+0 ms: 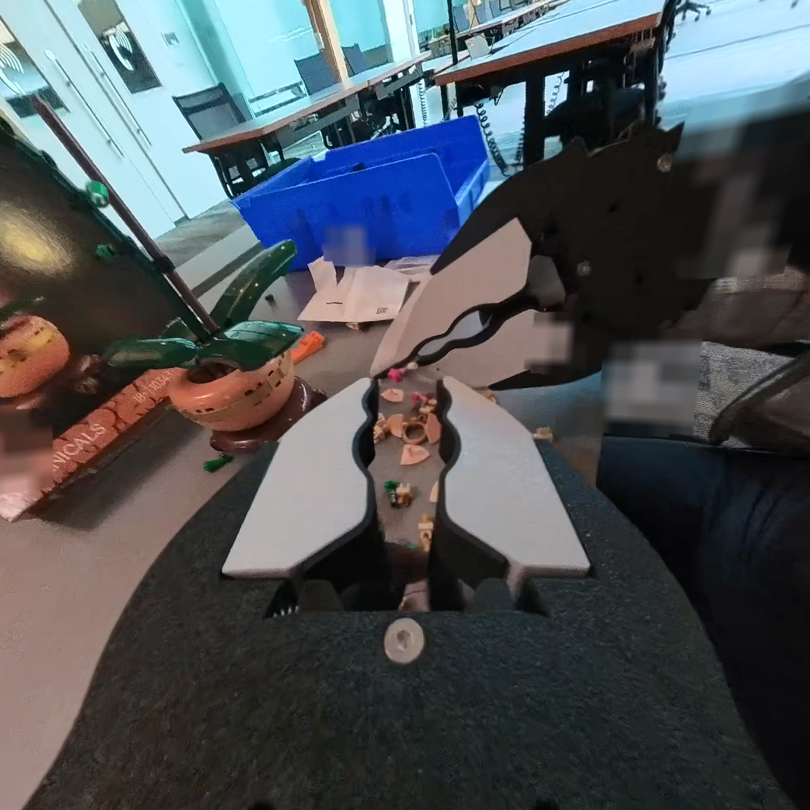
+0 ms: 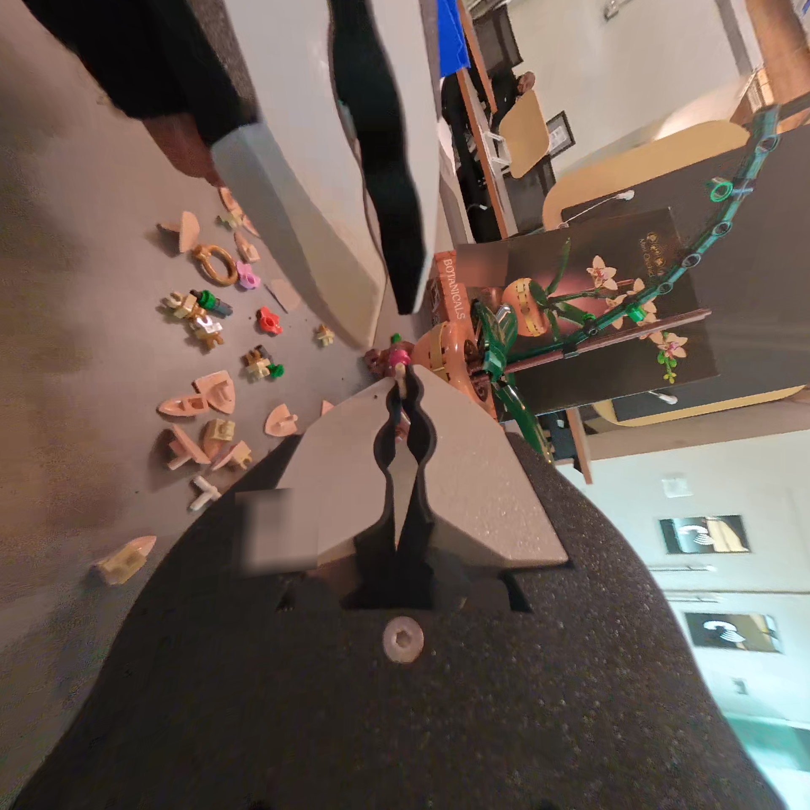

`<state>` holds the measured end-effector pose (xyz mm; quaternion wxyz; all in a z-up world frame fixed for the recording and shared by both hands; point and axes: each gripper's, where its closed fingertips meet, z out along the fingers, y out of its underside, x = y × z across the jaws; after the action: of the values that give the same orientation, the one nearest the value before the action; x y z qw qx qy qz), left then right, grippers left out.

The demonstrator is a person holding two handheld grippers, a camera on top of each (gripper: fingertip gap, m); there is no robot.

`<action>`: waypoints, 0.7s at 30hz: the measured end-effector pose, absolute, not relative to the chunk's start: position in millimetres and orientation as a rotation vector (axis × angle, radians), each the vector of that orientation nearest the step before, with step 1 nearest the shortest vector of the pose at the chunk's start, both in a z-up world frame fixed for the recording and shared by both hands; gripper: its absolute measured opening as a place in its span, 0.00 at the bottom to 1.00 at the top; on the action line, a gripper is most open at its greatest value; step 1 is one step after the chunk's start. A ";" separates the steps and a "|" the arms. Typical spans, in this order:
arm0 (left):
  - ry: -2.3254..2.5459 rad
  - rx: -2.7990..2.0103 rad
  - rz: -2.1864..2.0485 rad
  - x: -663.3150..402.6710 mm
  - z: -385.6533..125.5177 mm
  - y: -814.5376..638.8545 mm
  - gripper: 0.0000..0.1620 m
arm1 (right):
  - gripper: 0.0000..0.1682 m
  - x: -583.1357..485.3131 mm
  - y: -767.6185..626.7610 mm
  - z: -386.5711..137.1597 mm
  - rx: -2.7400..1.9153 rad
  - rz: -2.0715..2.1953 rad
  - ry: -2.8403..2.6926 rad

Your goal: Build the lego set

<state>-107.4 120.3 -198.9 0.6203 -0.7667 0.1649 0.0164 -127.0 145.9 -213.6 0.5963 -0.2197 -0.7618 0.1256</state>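
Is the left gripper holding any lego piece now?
No, the left gripper is open, and only loose pieces on the table show between its fingers.

— That bin (image 1: 394, 193) at the far side is bright blue, and the table (image 1: 87, 548) is plain grey.

— The pot (image 1: 236, 394) is salmon pink with tan bands; its leaves (image 1: 245, 337) are dark green.

— The loose pieces (image 2: 206, 394) are mostly pale peach. There's a gold ring (image 2: 215, 264), a red bit (image 2: 268, 321) and a lilac one (image 2: 246, 274).

— The box (image 2: 613, 315) is black, with cream flowers printed on it.
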 end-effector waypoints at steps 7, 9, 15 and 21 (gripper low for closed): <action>0.466 -1.775 0.168 -106.6 -202.8 124.7 0.06 | 0.00 -126.5 134.5 -209.2 -0.436 0.284 -1.773; 0.525 -1.779 0.181 -105.0 -205.3 123.1 0.05 | 0.00 -124.4 131.9 -211.7 -0.425 0.325 -1.798; 0.560 -1.783 0.363 -109.3 -209.8 124.9 0.03 | 0.01 -124.4 134.1 -218.4 -0.452 0.324 -1.839; 0.515 -1.858 0.499 -122.1 -213.5 123.4 0.03 | 0.11 -122.8 136.1 -213.5 -0.413 0.185 -1.782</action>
<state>-122.1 123.4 -213.5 0.5438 -0.7830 0.2169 0.2101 -122.8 136.1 -213.5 0.6063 -0.1788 -0.7707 0.0798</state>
